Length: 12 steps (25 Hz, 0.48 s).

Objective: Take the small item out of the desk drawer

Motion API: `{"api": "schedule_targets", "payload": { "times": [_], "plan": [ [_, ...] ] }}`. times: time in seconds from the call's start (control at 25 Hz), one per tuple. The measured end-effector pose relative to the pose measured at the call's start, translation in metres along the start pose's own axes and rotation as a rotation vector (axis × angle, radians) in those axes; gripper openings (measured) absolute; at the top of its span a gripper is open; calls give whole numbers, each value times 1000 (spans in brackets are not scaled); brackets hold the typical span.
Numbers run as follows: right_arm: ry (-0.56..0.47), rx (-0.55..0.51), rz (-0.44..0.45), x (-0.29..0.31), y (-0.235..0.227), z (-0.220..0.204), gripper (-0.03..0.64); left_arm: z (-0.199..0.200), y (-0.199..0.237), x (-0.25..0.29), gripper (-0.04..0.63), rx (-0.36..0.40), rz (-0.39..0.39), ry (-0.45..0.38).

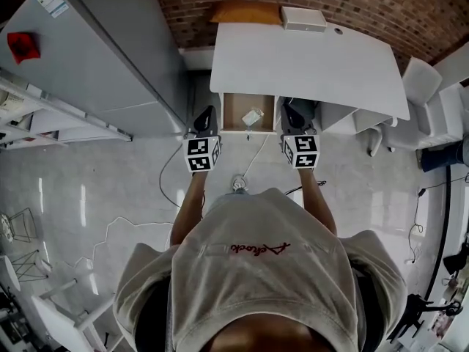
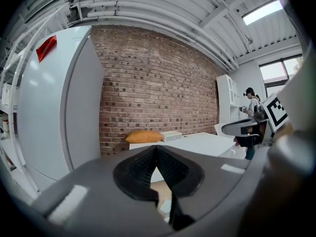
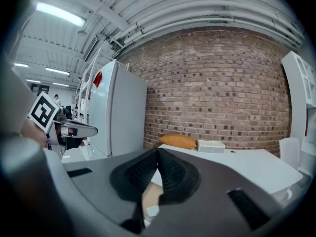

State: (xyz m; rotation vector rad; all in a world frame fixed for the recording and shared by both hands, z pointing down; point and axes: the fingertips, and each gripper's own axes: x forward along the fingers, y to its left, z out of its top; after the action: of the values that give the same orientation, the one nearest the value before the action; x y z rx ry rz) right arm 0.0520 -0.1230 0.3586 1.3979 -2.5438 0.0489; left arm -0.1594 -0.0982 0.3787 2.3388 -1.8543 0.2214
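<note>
The white desk (image 1: 315, 61) has its drawer (image 1: 233, 111) pulled out, wood-coloured inside. A small white item (image 1: 253, 116) lies in it. My left gripper (image 1: 207, 114) hovers by the drawer's left front corner, and my right gripper (image 1: 294, 110) by its right side. Both are shut and hold nothing. In the left gripper view the jaws (image 2: 157, 150) meet at their tips, and the item (image 2: 166, 205) shows below them. In the right gripper view the jaws (image 3: 158, 151) are also closed, with the item (image 3: 153, 211) visible in the gap beneath.
An orange cushion (image 1: 245, 12) and a white box (image 1: 304, 18) sit at the desk's far edge against the brick wall. A white fridge (image 1: 95, 57) stands to the left, a white chair (image 1: 421, 79) to the right. A cable (image 1: 253, 160) trails on the floor below the drawer.
</note>
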Motion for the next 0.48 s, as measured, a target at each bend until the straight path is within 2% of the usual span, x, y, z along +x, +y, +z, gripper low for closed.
{"api": "schedule_targets", "payload": {
  "times": [0.48],
  "plan": [
    [-7, 5, -27, 76, -23, 14, 12, 13, 35, 76, 9, 15, -39, -3]
  ]
}}
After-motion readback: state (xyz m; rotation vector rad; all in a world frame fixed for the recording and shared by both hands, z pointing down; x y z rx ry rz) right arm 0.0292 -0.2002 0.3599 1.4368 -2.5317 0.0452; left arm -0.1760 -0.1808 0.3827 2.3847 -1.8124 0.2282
